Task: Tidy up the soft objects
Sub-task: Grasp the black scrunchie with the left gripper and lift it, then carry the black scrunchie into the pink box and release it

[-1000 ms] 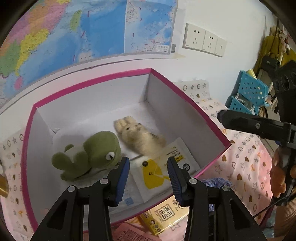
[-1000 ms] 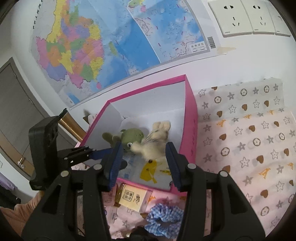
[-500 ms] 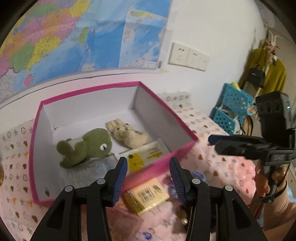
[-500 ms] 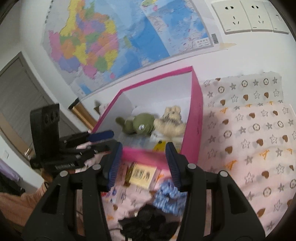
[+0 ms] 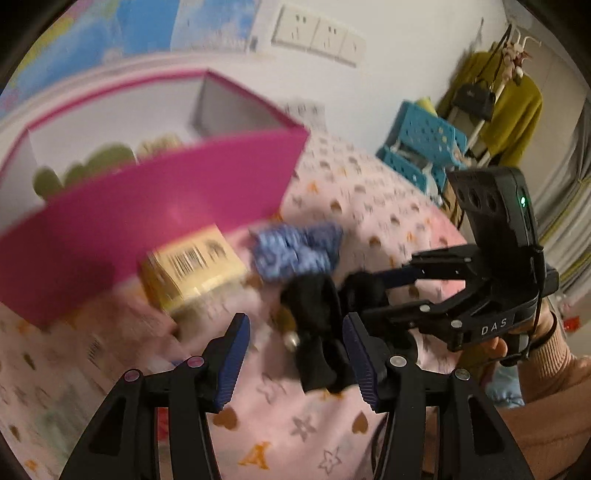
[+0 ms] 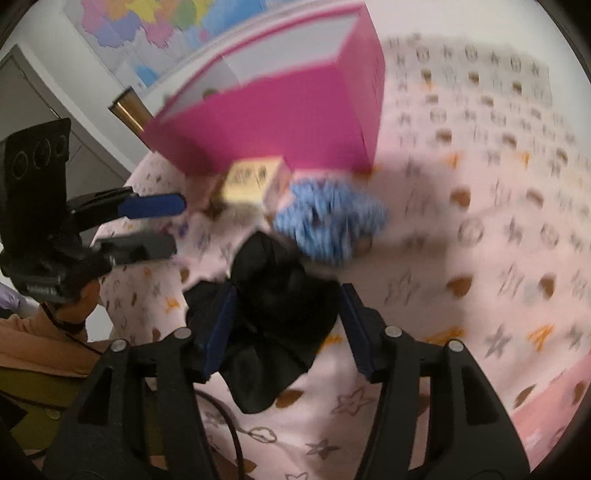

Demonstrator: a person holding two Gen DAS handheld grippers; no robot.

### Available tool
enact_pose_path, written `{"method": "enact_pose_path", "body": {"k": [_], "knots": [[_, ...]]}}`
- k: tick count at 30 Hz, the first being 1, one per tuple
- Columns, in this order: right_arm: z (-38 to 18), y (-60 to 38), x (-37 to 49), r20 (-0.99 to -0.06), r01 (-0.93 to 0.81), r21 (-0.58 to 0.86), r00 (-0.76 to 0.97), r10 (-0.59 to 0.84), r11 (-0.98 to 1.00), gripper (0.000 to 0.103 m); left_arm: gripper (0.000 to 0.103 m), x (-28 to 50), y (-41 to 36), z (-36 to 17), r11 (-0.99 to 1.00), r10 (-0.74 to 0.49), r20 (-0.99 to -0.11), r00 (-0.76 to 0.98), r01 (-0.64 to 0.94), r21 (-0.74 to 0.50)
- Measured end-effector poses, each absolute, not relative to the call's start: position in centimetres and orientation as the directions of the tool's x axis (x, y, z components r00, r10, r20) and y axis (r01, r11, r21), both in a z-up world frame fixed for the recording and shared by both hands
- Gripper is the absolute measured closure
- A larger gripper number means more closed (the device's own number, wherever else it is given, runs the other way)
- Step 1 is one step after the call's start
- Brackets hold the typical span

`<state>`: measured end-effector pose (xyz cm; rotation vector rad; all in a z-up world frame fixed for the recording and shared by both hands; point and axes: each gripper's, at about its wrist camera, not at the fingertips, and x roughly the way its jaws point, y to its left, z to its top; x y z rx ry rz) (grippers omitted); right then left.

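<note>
Both grippers' jaws opening, black cloth between, "DAS" on right gripper.

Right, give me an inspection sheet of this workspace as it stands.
Surface: pink cloth printed with stars and hearts.
Job's things: black scrunchie and blue scrunchie on the cloth; green plush inside the pink box.
Clutter: yellow pack against the box front.
Grippers: left gripper and right gripper both opening, black scrunchie between each one's fingers, not pinched.
Cables: a black cable below the right gripper.
Surroundings: map, wall sockets, blue basket, coat rack.
</note>
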<state>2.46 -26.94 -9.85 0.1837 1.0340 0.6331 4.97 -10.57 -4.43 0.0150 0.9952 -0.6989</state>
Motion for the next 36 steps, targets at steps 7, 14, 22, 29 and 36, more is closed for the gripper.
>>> {"method": "enact_pose_path", "body": {"k": [7,14,22,29,36], "knots": [[-10.6,-26.7,2.2,-0.729,-0.398,0.433,0.373,0.574,0.809,0.052,0.05,4.2,-11.0,-6.4,0.753,-0.574,-0.778,0.254,0.537,-0.381],[-10.4,-26.4,1.8,-0.715,-0.403,0.437,0.386,0.582,0.804,0.088,0.052,3.9,-11.7,-8.2,0.717,-0.618,-0.767,0.172,0.525,-0.459],[-8.0,-25.7,0.8,-0.677,-0.458,0.424,0.413,0.61,0.781,0.092,0.072,3.6,-11.9,-7.9,0.715,-0.632,-0.751,0.192,0.517,-0.47],[-4.8,-25.1,0.1,-0.628,-0.514,0.397,0.452,0.634,0.76,0.092,0.074,3.4,-11.2,-4.8,0.707,-0.659,-0.701,0.274,0.543,-0.453],[0.2,-24.9,1.0,-0.553,-0.572,0.359,0.507,0.661,0.738,0.092,0.074,5.0,-9.9,0.2,0.732,-0.65,-0.654,0.387,0.55,-0.403]]}}
